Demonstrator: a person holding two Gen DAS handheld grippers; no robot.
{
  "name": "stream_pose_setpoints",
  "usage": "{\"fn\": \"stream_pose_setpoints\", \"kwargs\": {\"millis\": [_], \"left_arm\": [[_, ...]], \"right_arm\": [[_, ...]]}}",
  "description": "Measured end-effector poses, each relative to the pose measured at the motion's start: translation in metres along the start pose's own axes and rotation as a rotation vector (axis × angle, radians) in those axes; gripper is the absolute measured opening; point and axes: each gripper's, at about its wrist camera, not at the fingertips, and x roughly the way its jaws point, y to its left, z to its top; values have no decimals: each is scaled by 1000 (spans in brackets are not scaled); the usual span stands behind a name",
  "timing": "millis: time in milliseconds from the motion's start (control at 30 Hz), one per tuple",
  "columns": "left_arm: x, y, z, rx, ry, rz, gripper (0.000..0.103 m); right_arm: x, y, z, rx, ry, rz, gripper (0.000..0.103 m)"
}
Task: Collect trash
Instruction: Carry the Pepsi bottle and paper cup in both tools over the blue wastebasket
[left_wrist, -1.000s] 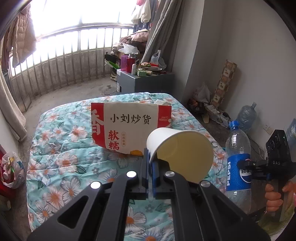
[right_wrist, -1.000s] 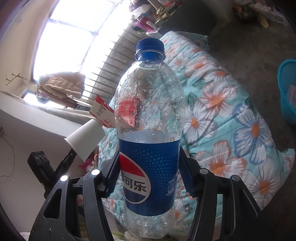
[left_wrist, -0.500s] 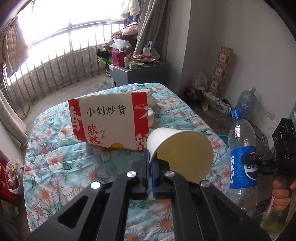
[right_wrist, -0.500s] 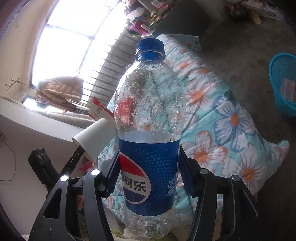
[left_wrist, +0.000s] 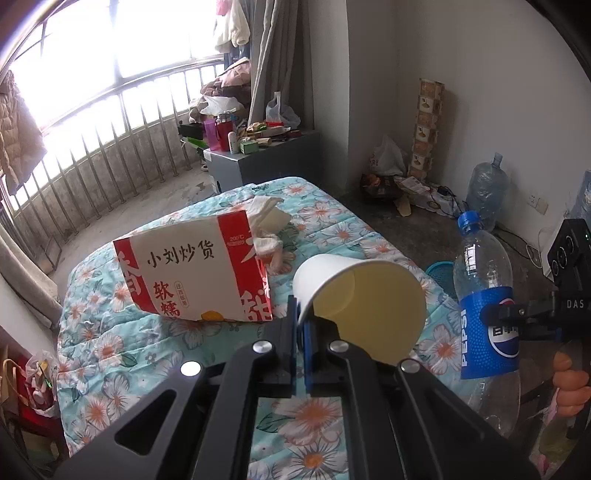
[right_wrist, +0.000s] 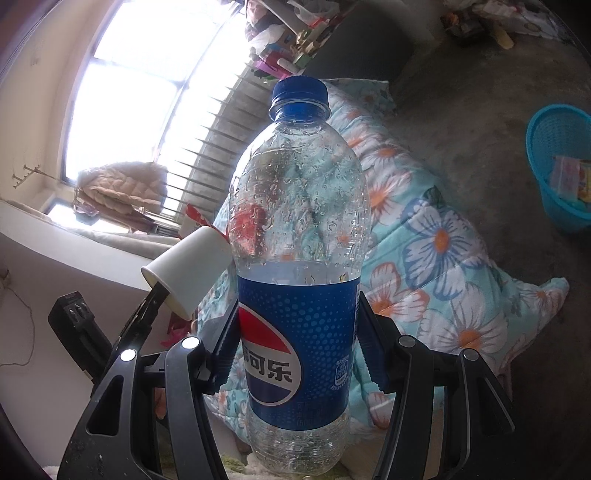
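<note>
My left gripper (left_wrist: 301, 328) is shut on the rim of a white paper cup (left_wrist: 360, 302), held tilted above the floral bed. The cup also shows in the right wrist view (right_wrist: 188, 271). My right gripper (right_wrist: 297, 354) is shut on an empty Pepsi bottle (right_wrist: 299, 295) with a blue cap, held upright beside the bed; it shows in the left wrist view (left_wrist: 485, 314) at the right. A red-and-white paper snack bag (left_wrist: 192, 269) lies on the bed with crumpled tissue (left_wrist: 267, 229) behind it. A teal trash basket (right_wrist: 561, 166) stands on the floor to the right.
The floral quilt (left_wrist: 122, 350) covers the bed. A grey cabinet (left_wrist: 258, 162) with clutter stands beyond it by the balcony railing. A large water jug (left_wrist: 484, 184), bags and papers lie along the right wall on the concrete floor.
Both grippers have swung to the right with their loads. The snack bag has shifted left in the left wrist view, and the teal basket has come further into the right wrist view.
</note>
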Motion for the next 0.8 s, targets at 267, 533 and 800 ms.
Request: {"fn": "stream_pose_setpoints", "kwargs": {"millis": [267, 533, 800], "left_arm": [[4, -24, 11, 67, -16, 7, 2], [16, -48, 23, 128, -28, 0, 2], [34, -74, 37, 175, -25, -50, 2]], "right_arm": [[-12, -12, 2, 19, -20, 14, 55], [-24, -25, -1, 44, -41, 15, 55], [-37, -39, -7, 85, -74, 9, 55]]}}
